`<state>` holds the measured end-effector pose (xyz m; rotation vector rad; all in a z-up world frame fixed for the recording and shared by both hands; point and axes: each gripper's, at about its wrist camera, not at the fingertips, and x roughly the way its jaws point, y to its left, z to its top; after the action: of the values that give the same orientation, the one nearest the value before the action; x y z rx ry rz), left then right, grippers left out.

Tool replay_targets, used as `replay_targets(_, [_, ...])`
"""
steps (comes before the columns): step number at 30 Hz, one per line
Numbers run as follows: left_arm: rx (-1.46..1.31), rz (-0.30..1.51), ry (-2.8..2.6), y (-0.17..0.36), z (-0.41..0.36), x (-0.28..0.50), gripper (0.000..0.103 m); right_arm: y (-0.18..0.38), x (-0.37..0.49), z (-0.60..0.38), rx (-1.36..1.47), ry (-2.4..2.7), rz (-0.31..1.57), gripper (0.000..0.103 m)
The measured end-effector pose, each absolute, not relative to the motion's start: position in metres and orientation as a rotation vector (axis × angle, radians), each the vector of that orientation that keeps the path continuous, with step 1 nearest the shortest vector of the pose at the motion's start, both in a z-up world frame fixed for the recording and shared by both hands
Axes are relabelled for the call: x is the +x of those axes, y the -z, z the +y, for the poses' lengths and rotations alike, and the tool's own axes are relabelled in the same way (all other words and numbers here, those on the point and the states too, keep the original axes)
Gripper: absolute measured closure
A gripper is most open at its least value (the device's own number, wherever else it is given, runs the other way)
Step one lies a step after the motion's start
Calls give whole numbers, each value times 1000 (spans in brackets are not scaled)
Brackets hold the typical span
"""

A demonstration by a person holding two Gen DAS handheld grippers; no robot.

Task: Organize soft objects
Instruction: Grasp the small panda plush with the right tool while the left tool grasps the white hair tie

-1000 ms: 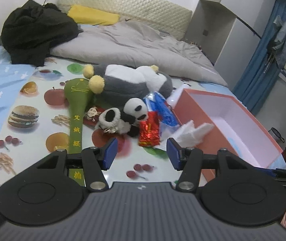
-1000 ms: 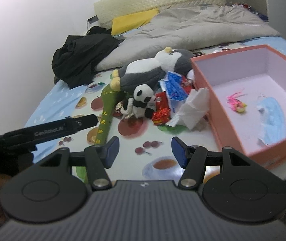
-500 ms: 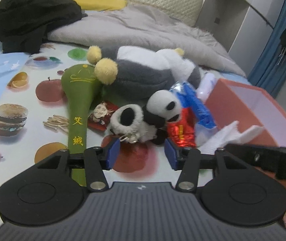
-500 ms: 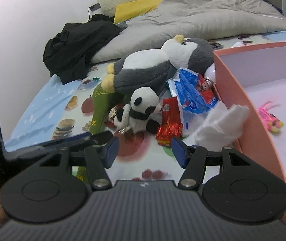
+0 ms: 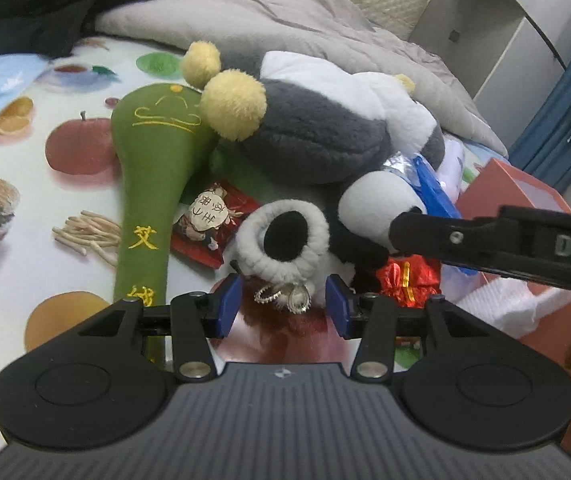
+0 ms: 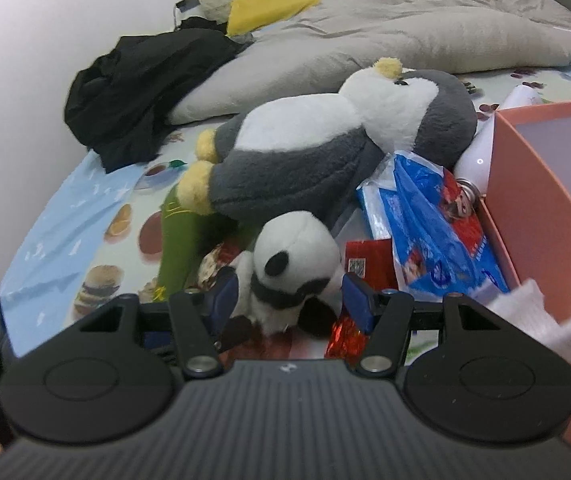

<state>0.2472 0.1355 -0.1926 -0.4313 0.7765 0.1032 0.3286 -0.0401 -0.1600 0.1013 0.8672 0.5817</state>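
A small panda plush (image 5: 285,240) (image 6: 297,264) lies on the fruit-print sheet, in front of a big grey-and-white penguin plush (image 5: 325,128) (image 6: 325,148). My left gripper (image 5: 283,310) is open, and its blue pads flank the panda's foot end and metal clasp without pressing on them. My right gripper (image 6: 291,298) is open too, with the panda's head and neck between its pads. One of the right gripper's fingers (image 5: 425,232) reaches in beside the panda's head. A green plush mallet (image 5: 149,160) (image 6: 177,236) lies to the left, partly under the penguin.
A pink box (image 6: 533,200) (image 5: 513,188) stands open on the right. Beside it lie a blue snack bag (image 6: 425,232), red packets (image 5: 405,280) (image 5: 209,224) and white tissue (image 6: 557,320). Black clothes (image 6: 137,92) and a grey duvet (image 6: 405,32) fill the back of the bed.
Both grippers have come forward and down onto the panda, which now lies between each pair of pads. The left jaws have narrowed a little. The right gripper's finger has entered the left view.
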Motion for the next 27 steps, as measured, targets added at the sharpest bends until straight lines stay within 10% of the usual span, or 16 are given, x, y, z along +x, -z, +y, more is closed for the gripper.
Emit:
replay_targets(22, [-576,713,-132,203,151,247,66,204,375,-14,268,-557,1045,40])
replay_targets(27, [-595,689,-138,198,155,242,66,202,371,-14,283,-567,1029,63])
